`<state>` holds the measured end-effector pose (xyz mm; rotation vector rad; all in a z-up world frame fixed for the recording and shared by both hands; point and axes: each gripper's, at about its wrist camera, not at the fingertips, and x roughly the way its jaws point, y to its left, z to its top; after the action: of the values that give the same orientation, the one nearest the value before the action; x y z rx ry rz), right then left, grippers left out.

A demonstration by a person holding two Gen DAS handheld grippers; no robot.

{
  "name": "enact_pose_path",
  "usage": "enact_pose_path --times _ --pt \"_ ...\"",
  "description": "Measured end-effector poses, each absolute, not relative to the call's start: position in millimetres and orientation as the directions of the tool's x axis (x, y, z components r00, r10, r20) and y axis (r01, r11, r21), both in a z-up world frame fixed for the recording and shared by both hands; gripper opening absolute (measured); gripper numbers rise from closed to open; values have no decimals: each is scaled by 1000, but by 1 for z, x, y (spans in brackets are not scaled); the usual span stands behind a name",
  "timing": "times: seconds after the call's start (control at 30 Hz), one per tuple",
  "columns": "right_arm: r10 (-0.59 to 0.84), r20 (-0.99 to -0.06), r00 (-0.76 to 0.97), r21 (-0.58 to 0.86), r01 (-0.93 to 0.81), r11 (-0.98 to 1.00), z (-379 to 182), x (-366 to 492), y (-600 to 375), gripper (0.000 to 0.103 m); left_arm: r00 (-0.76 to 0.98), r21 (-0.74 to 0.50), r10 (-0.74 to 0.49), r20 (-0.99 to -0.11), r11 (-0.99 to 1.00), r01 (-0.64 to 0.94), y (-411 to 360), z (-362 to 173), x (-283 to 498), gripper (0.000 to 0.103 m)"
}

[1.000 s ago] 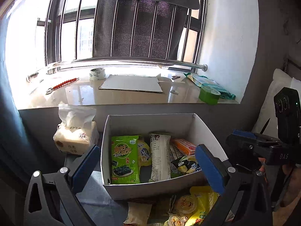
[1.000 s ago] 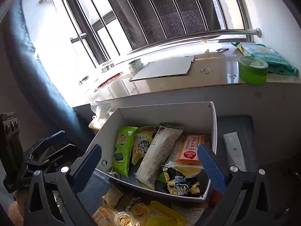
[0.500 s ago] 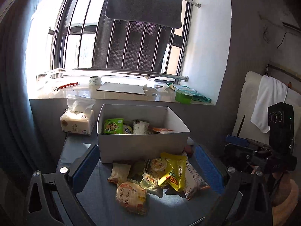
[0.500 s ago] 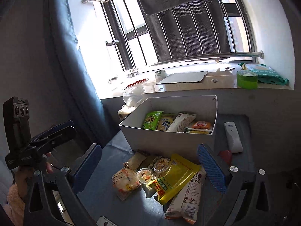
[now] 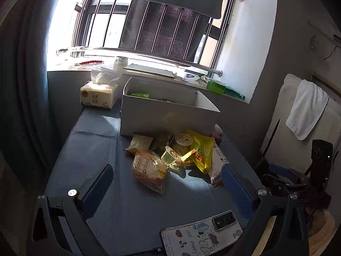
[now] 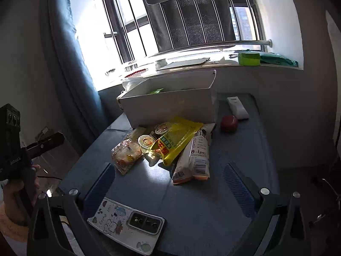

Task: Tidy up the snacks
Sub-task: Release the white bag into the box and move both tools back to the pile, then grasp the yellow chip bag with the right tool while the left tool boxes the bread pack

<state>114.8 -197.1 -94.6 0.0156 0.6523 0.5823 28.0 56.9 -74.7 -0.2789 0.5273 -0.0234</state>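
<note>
The loose snacks lie heaped on the blue table just in front of the white box (image 5: 166, 115): a round bun packet (image 5: 149, 170), two small jelly cups (image 5: 170, 154), a yellow bag (image 6: 177, 138) and a long white packet (image 6: 196, 155). A second ago both cameras looked down into the box at the snacks already stowed; they have since pulled back and up, so the pile is framed, which suggests another pick is next. The left gripper (image 5: 168, 183) and right gripper (image 6: 170, 181) both stand wide and empty. The tissue pack (image 5: 99, 95) and yellow bag carry Chinese print I cannot read; the phone case (image 5: 200, 234) says "HOT DOGGY".
</note>
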Motion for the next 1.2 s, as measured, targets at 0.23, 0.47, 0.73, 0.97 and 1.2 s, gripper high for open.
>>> enact_pose_path --times 0.23,0.47,0.73,0.97,1.2 --pt "466 -661 589 139 -514 847 -125 136 -172 103 857 -235 -101 -505 972 -24 48 -82 31 103" --pt "547 -667 506 248 -542 803 -125 188 -130 103 853 -254 -98 -513 966 -43 53 -88 34 103" --pt "520 -718 462 319 -446 836 -148 249 -89 103 852 -276 -91 -516 959 -65 62 -92 32 103" --pt "496 -737 459 282 -458 843 -156 264 -78 61 845 -290 -92 -528 954 -77 67 -99 34 103" --pt "591 -693 412 405 -456 793 -150 263 -107 22 828 -298 -96 -552 951 -88 71 -110 43 103"
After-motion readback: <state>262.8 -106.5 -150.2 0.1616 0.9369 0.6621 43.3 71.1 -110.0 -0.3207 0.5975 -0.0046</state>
